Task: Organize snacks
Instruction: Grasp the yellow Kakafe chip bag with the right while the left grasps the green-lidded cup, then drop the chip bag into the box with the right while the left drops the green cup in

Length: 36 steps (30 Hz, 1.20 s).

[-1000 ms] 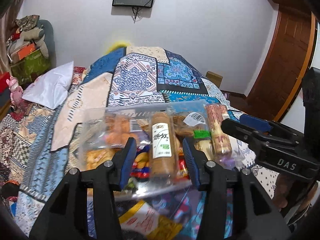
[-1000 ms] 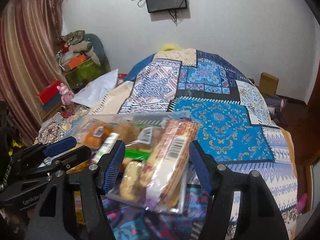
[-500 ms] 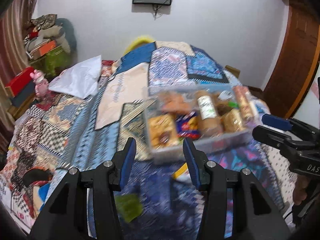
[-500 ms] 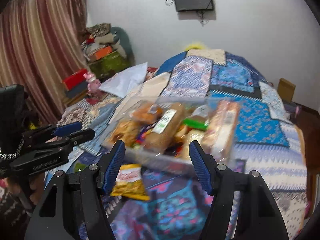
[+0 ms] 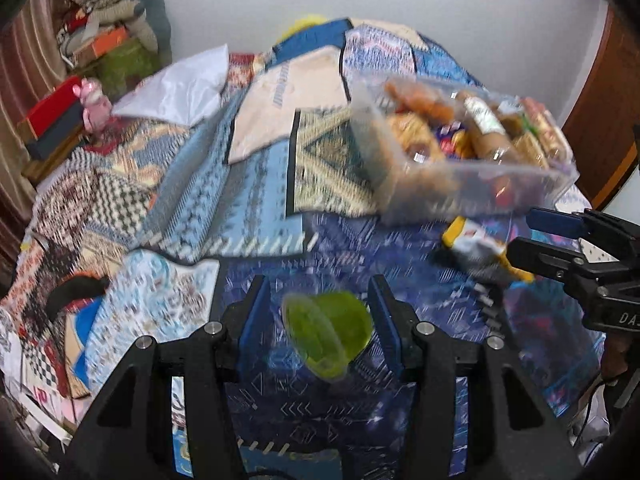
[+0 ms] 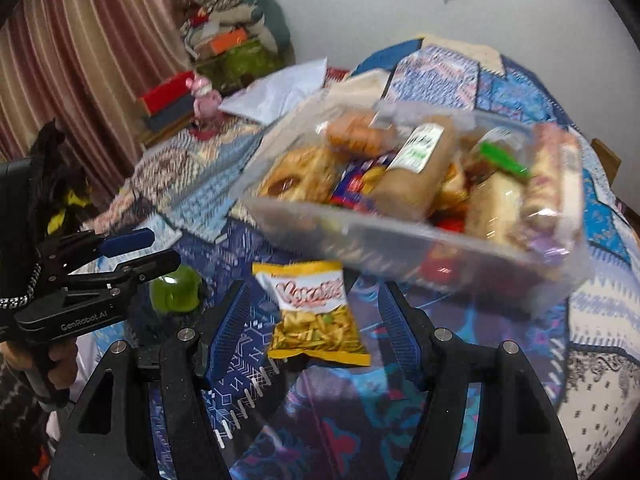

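A clear plastic bin (image 5: 472,194) (image 6: 400,248) full of wrapped snacks sits on the patterned bedspread. A green jelly cup (image 5: 326,334) lies on its side between the fingers of my open left gripper (image 5: 322,320); it also shows in the right wrist view (image 6: 175,289). A yellow chip bag (image 6: 316,312) lies flat between the fingers of my open right gripper (image 6: 314,320), just in front of the bin; it also shows in the left wrist view (image 5: 476,248). Neither gripper touches its item.
A white pillow (image 5: 180,88) lies at the far left of the bed. Boxes and a pink toy (image 5: 94,100) stand beside the bed near the curtain (image 6: 80,60). A wooden door (image 5: 600,128) is at the right.
Both grippers pulled back and tilted down from the bin. The jelly cup came between the left fingers and the chip bag between the right fingers.
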Available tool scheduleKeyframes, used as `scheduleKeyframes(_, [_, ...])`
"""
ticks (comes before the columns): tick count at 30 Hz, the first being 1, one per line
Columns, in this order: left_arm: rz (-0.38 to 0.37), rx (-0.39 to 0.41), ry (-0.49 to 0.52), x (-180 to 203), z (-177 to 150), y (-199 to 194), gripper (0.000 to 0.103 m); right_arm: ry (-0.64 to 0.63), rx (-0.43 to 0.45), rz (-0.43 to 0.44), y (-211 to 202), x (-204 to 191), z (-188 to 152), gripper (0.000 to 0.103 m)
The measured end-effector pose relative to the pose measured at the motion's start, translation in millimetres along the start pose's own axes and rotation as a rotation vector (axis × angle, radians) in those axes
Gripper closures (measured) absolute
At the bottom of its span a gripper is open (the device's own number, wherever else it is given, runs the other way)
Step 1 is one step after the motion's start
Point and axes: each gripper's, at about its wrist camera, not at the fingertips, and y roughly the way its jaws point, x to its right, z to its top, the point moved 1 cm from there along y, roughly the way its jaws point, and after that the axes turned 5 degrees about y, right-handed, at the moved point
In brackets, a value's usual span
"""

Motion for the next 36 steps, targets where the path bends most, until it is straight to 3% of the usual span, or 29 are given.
scheduleKeyframes(4, [-0.04, 0.0, -0.016, -1.5, -9.6, 7.1, 0.044, -0.013, -0.052, -0.002, 16.8, -3.6, -7.2, 0.04])
scheduleKeyframes(10, [-0.058, -0.047, -0.035, 0.0, -23.1, 27.8, 0.044, -0.017, -0.1, -0.028, 37.6, -4.5, -10.5, 0.04])
scheduleKeyframes(12, [-0.057, -0.023, -0.047, -1.3, -25.3, 28.2, 0.048, -0.018, -0.105, -0.029, 41.6, -3.4, -11.0, 0.04])
scheduleKeyframes(13, [-0.056, -0.017, -0.046, -0.9, -25.5, 28.0, 0.048, -0.022, -0.105, -0.031, 42.4, -3.4, -10.6, 0.041])
scheduleKeyframes(16, [-0.056, 0.002, -0.041, 0.2, -27.6, 26.7, 0.049, -0.03, -0.097, -0.049, 42.6, -3.8, -10.2, 0.058])
scheduleKeyframes(17, [-0.054, 0.006, -0.037, 1.0, -27.7, 25.5, 0.049, -0.028, -0.094, -0.044, 41.7, -3.4, -10.2, 0.058])
scheduleKeyframes(26, [-0.047, 0.088, -0.022, 9.8, -10.8, -8.4, 0.049, -0.023, -0.035, -0.023, 20.3, -10.0, -12.0, 0.06])
scheduleKeyframes(36, [-0.076, 0.198, 0.019, 35.4, 28.0, -46.5, 0.049, -0.008, 0.13, -0.02, -39.2, -10.6, 4.0, 0.06])
